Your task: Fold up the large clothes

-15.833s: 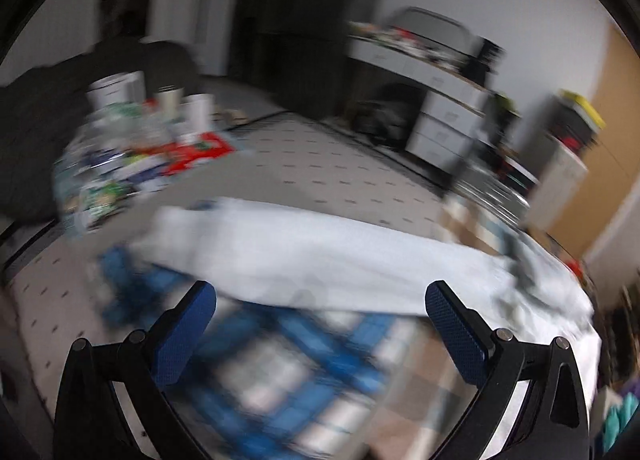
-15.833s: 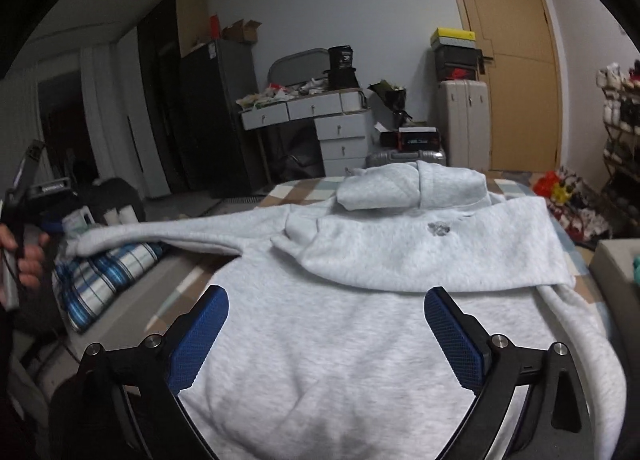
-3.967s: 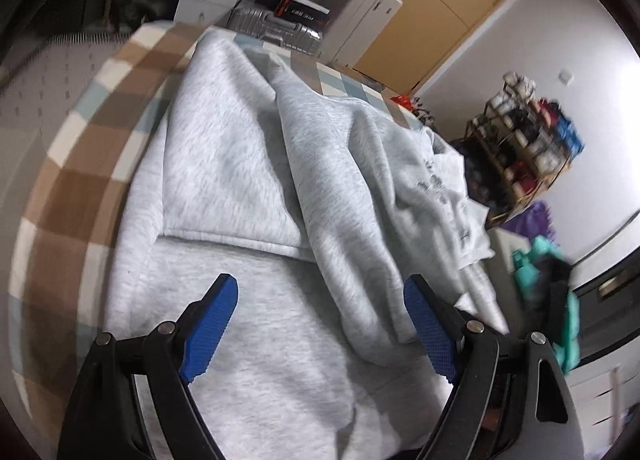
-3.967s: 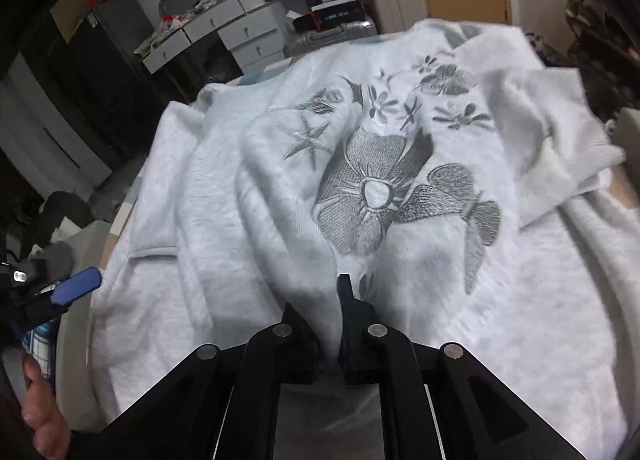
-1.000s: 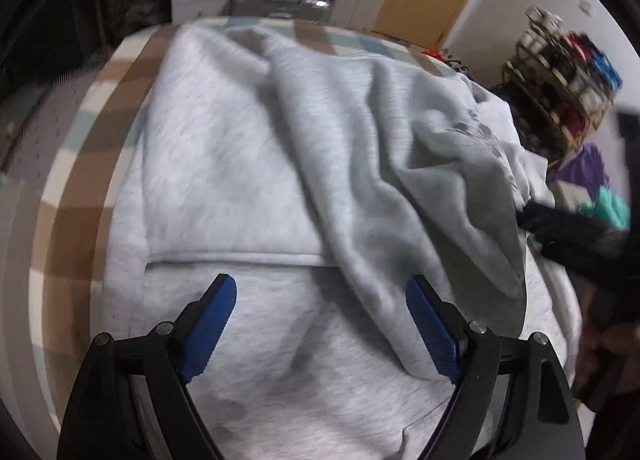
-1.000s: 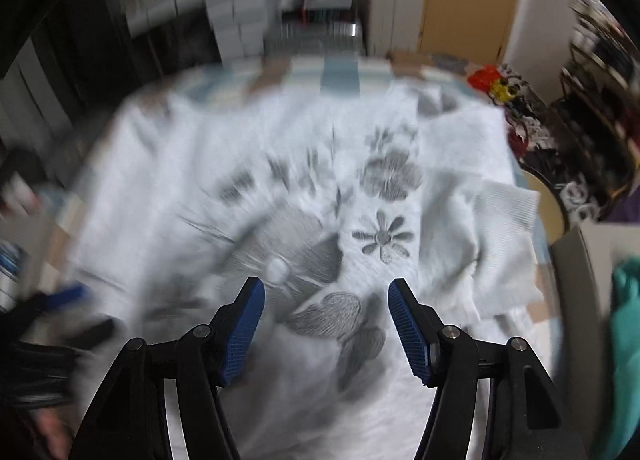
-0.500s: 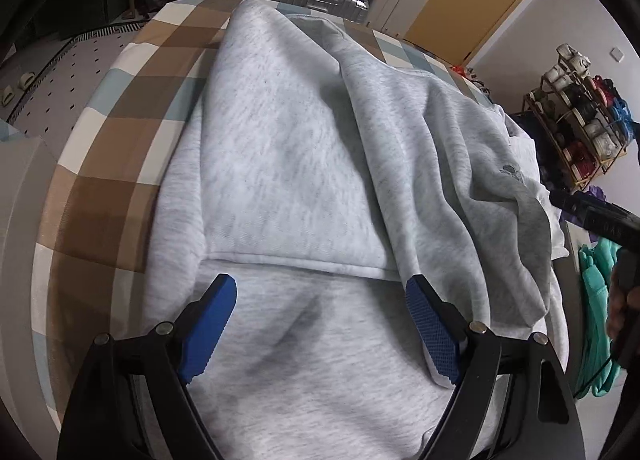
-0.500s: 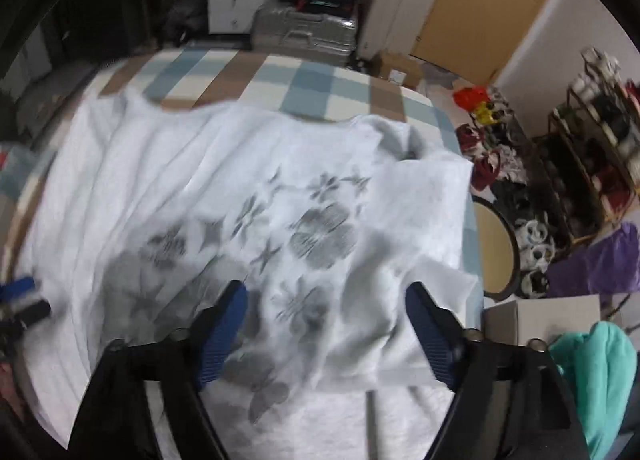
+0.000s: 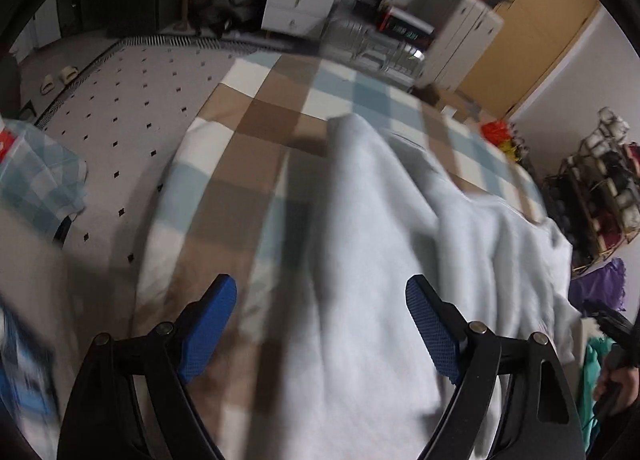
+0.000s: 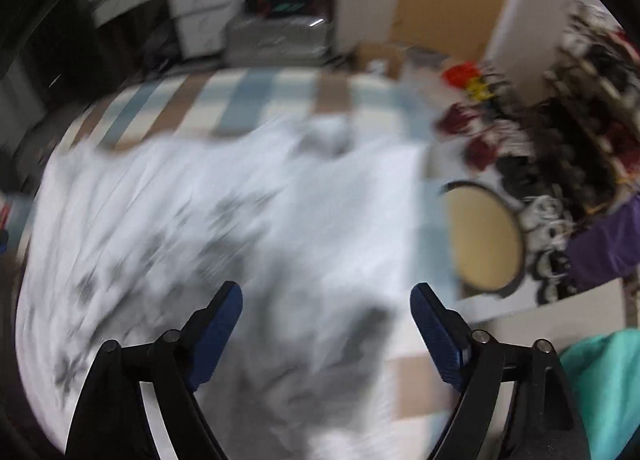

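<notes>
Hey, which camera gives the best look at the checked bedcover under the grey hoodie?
The left wrist view: the checked bedcover fills its middle, with brown, blue and white squares fairly sharp beside the grey hoodie. The right wrist view shows only a motion-blurred strip of it beyond the hoodie.

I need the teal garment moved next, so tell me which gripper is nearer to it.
Right. The right gripper hovers over the grey hoodie, jaws opening and empty, with the teal garment just past its right finger. The left gripper is open across the hoodie's far side.
</notes>
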`<action>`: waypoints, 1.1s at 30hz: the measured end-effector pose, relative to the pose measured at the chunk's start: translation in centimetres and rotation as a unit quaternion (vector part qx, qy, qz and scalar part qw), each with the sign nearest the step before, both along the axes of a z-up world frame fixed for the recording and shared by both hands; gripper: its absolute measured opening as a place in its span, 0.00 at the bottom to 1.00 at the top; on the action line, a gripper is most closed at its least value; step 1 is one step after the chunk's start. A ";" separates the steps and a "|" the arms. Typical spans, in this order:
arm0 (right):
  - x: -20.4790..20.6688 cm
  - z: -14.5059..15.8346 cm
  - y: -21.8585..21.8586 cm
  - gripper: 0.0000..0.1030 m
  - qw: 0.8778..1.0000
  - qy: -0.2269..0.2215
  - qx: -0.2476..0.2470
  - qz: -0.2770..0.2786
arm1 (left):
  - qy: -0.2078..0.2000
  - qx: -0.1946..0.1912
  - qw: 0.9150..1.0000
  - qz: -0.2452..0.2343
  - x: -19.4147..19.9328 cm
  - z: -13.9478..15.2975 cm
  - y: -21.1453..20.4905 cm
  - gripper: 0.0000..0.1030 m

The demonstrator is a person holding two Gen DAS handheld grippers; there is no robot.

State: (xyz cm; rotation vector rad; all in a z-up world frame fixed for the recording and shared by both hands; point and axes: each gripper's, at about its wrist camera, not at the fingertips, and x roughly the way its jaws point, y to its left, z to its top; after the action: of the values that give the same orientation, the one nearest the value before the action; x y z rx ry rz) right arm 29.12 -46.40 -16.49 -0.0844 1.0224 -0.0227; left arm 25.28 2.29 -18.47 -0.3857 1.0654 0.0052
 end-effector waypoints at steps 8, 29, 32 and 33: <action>6.3 -3.7 -4.3 0.86 0.991 0.033 0.127 -0.025 | 0.079 -0.065 0.994 -0.042 8.1 -3.3 0.5 0.80; 14.3 -5.0 1.3 0.15 0.997 0.019 0.078 0.011 | 0.073 0.141 0.969 -0.187 15.5 -4.8 -8.5 0.08; 15.9 -4.0 0.6 0.17 0.997 -0.017 0.075 -0.004 | 0.054 0.159 0.972 -0.161 18.2 -4.6 -8.6 0.08; 16.3 -3.9 0.3 0.22 0.997 -0.025 0.073 -0.014 | 0.043 0.167 0.975 -0.143 19.0 -4.4 -8.7 0.12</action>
State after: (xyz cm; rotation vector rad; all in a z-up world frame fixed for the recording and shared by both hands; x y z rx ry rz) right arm 45.38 -46.06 -20.37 0.0632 0.9733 0.0243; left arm 44.23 -6.37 -22.84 0.0751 1.1751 -0.0558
